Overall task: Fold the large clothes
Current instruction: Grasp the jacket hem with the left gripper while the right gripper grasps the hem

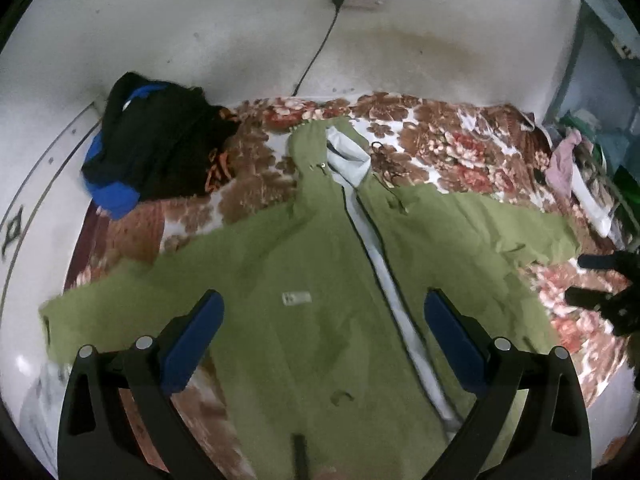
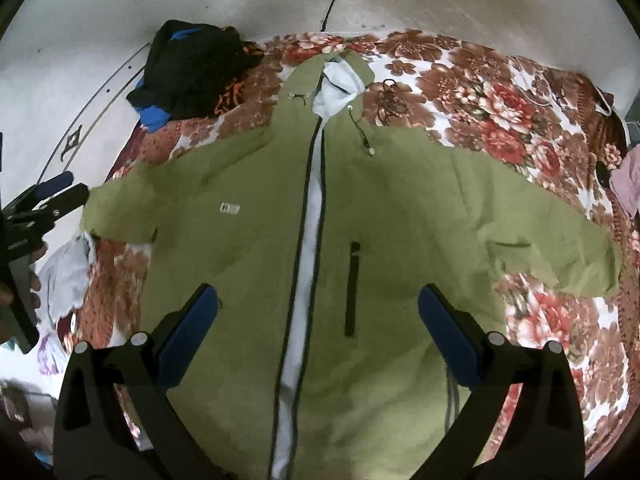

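A large olive-green hooded jacket [image 1: 312, 264] lies flat, front up, on a floral bedspread [image 1: 472, 152], sleeves spread out to both sides and zip part open over a pale lining. It also shows in the right wrist view [image 2: 400, 208]. My left gripper [image 1: 324, 320] hovers above the jacket's left chest, jaws wide apart and empty. My right gripper [image 2: 320, 316] hovers above the jacket's lower middle, jaws wide apart and empty. The right gripper also shows at the right edge of the left wrist view [image 1: 608, 280], and the left gripper at the left edge of the right wrist view [image 2: 44, 204].
A heap of black and blue clothes [image 1: 148, 144] lies at the bed's far left corner, also in the right wrist view [image 2: 192, 68]. A black cable [image 1: 320, 44] runs down the wall behind. Pink and white clothes [image 1: 568, 160] are piled at the right.
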`<act>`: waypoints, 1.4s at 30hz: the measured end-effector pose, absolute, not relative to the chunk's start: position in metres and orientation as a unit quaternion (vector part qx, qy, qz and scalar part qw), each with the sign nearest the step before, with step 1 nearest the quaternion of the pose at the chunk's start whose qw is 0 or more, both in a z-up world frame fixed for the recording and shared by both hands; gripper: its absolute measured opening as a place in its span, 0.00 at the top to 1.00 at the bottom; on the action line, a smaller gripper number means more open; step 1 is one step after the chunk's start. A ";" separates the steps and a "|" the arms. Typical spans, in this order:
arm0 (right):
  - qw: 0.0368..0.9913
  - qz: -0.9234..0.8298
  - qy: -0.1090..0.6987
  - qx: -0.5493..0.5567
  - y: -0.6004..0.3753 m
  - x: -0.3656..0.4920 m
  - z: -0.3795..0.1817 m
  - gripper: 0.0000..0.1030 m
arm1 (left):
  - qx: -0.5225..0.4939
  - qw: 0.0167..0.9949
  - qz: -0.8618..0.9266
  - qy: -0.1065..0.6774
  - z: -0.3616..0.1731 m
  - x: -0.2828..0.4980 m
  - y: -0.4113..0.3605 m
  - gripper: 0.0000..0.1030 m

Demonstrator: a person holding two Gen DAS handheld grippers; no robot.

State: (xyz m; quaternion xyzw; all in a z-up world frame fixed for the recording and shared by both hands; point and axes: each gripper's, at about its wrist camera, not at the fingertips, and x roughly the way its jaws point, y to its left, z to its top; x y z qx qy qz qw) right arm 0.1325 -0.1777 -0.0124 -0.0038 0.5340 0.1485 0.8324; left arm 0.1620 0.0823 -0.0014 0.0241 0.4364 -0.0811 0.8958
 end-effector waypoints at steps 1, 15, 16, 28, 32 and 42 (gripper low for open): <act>0.834 0.143 0.532 -0.013 -0.169 0.145 -0.013 0.04 | 0.027 0.895 -0.084 0.438 -0.005 0.175 0.087 0.05; 0.826 0.170 0.536 -0.030 -0.134 0.339 -0.052 0.04 | -0.044 0.874 -0.109 0.472 -0.058 0.357 0.118 0.05; 0.824 0.171 0.540 -0.036 -0.133 0.360 -0.064 0.04 | -0.053 0.871 -0.112 0.476 -0.066 0.370 0.121 0.05; 0.805 0.207 0.556 0.006 -0.113 0.539 -0.177 0.04 | -0.082 0.844 -0.125 0.516 -0.163 0.543 0.127 0.05; 0.797 0.219 0.563 0.000 -0.102 0.585 -0.207 0.05 | -0.096 0.836 -0.145 0.521 -0.190 0.591 0.128 0.07; 0.761 0.233 0.602 0.059 -0.109 0.651 -0.262 0.36 | -0.111 0.806 -0.184 0.552 -0.247 0.670 0.119 0.29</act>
